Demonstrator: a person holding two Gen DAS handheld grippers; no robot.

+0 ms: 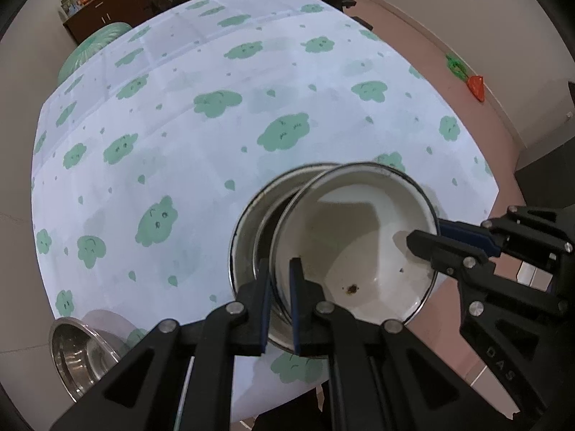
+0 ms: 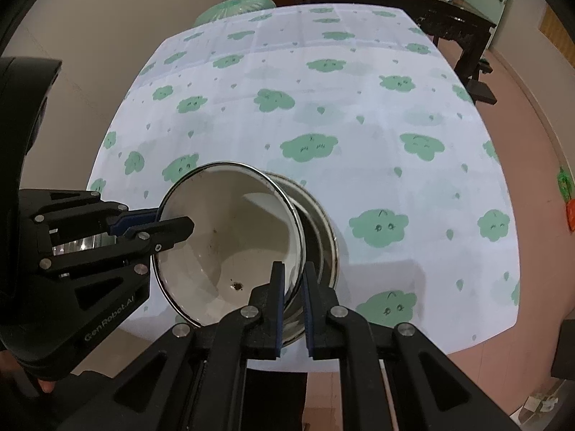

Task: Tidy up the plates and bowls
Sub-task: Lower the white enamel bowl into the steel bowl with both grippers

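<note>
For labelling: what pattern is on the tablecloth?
Pale tablecloth printed with green clouds and small leaves; clearest in the right wrist view.

The desk [image 1: 222,72] is covered by a pale blue cloth [image 2: 359,82] printed with green clouds. A shiny steel bowl [image 1: 81,348] sits at its near left corner. The rest of the cloth shows nothing lying on it.

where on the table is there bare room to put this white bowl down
Nearly all the cloud-print tablecloth is bare: the whole far half and the side right of the white enamel bowl. The near edge is crowded: the bowl hangs over a metal bowl, gripped by the left gripper and right gripper, with a steel bowl at the near-left corner.
</note>
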